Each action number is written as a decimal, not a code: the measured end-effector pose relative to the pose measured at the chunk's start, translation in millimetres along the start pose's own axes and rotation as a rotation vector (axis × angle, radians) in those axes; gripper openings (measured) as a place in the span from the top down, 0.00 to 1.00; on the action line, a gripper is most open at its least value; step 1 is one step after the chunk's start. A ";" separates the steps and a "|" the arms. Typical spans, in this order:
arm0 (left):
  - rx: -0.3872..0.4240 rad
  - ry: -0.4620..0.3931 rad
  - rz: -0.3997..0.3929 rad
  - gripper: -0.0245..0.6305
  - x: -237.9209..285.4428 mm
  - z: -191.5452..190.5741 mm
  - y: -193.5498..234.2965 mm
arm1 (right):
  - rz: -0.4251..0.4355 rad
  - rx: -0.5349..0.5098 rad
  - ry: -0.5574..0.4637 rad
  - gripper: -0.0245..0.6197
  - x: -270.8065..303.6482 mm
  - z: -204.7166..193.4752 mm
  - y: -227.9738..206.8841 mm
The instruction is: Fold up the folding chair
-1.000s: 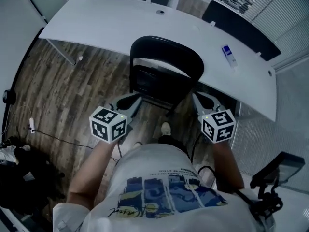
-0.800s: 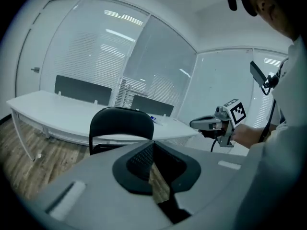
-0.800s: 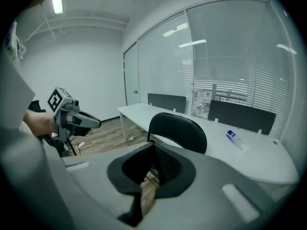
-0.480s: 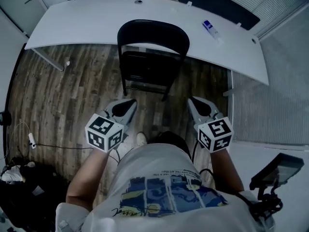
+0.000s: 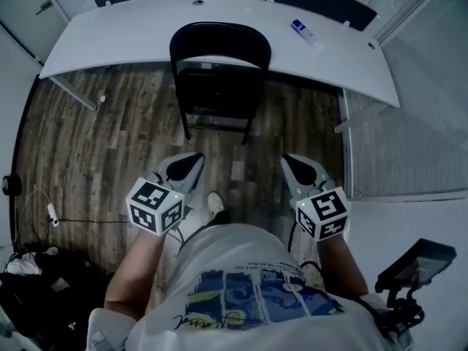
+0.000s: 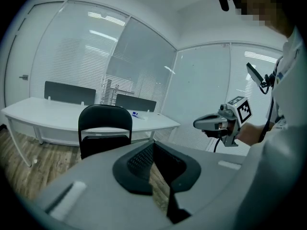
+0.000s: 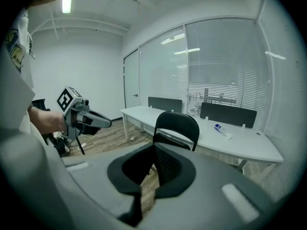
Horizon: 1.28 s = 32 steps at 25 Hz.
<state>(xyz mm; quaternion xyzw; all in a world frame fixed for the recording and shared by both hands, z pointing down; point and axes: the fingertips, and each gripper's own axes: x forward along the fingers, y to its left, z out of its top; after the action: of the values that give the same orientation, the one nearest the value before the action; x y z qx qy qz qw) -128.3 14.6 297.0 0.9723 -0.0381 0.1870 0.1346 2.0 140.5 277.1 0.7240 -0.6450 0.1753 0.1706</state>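
The black folding chair stands upright against the white desk, with its seat a dark panel below the rounded backrest; it also shows in the left gripper view and the right gripper view. My left gripper is shut and empty, well short of the chair and to its left. My right gripper is shut and empty too, short of the chair on its right. Both point toward the chair without touching it. Each gripper appears in the other's view: the right gripper and the left gripper.
A curved white desk runs behind the chair, with a small blue-and-white item on it. Cables and dark bags lie on the wood floor at the left. A device on a stand is at the lower right. My shoe shows below.
Both grippers have drawn back from the chair, which now sits farther off and higher in the head view. The chair itself stands where it was by the desk.
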 end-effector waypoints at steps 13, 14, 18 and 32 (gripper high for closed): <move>0.038 0.041 -0.030 0.96 -66.7 -57.2 -116.6 | 0.015 0.072 -0.034 0.96 -112.3 -68.9 67.1; 0.043 0.044 -0.034 0.96 -72.1 -60.4 -121.8 | 0.016 0.072 -0.035 0.96 -118.1 -72.5 73.2; 0.048 0.059 -0.065 0.96 -86.4 -65.9 -132.0 | -0.004 0.076 -0.034 0.96 -134.5 -77.5 90.5; 0.082 0.040 -0.163 0.96 -157.8 -67.1 -129.6 | -0.026 0.069 -0.033 0.96 -136.1 -61.1 190.7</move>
<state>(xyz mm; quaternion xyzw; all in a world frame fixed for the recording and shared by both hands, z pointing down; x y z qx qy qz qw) -282.1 161.3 265.9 0.9730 0.0516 0.1963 0.1101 -204.1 267.5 270.5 0.7404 -0.6320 0.1833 0.1371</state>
